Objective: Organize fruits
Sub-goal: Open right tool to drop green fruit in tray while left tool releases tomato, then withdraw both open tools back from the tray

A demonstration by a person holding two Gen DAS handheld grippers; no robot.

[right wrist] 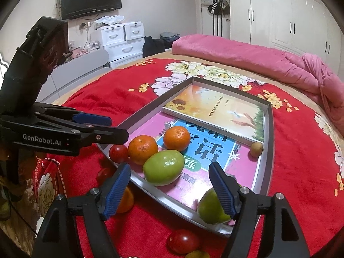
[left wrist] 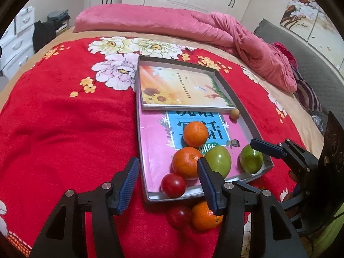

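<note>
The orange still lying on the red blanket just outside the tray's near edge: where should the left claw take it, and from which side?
Grip the orange across its round middle, coming down from above. A red tomato sits against its left side and the tray rim runs just beyond it, so a level approach looks crowded. The left claw hangs open above it, so probably one pad goes on the orange's near side and one in the gap before the rim.

The tray (left wrist: pixel 240 105) looks like matt grey metal. Both books (left wrist: pixel 182 86) have glossy paper covers. The green fruits (right wrist: pixel 163 167) shine smoothly; the oranges (left wrist: pixel 195 133) look dimpled. The bed (left wrist: pixel 64 118) cover is plush red cloth.
</note>
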